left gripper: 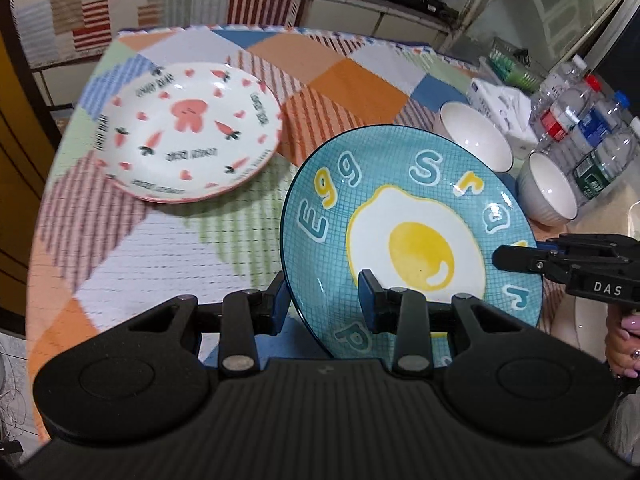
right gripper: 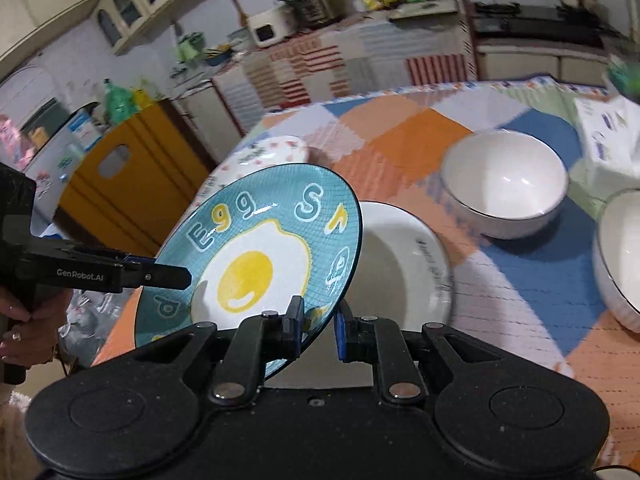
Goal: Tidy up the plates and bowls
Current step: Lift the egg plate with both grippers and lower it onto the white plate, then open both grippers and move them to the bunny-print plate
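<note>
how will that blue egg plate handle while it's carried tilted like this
Egg plate looks glazed ceramic: probably stiff, heavy for its size and breakable. Its glossy rim may slip, since each claw, left and right, pinches only the edge. Held tilted, it could swing.

Checked tablecloth [left gripper: 168, 240] bears plates, seemingly bowls.

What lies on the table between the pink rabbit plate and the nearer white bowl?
In the left wrist view, only bare patchwork tablecloth lies between the rabbit plate and the white bowl.

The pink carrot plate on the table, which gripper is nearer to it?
Left. The left gripper holds the blue egg plate by the rim beside the pink carrot plate; the right gripper grips the egg plate's far rim.
</note>
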`<state>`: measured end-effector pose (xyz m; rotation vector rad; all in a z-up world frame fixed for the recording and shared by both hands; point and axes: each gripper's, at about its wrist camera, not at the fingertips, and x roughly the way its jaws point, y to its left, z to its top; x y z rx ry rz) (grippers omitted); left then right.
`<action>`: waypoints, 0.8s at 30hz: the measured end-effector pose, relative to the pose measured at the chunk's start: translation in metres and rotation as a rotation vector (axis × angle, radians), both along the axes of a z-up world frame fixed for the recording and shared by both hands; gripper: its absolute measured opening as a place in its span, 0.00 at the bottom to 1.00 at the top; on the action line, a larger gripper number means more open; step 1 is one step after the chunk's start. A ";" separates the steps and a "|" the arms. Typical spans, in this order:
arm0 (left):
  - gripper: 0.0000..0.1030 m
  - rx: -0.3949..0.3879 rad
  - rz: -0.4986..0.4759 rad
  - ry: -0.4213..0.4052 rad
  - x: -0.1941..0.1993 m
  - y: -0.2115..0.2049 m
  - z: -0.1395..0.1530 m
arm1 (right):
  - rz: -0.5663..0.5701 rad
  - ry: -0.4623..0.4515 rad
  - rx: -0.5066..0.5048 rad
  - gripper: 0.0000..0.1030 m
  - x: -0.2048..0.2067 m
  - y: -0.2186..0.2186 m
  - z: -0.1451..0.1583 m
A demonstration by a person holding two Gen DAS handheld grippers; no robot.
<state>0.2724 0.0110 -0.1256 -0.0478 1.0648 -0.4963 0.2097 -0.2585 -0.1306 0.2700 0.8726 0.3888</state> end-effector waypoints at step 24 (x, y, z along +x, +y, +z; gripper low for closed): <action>0.33 0.113 -0.058 0.142 0.009 -0.038 -0.033 | -0.055 0.142 -0.175 0.25 0.028 -0.003 -0.027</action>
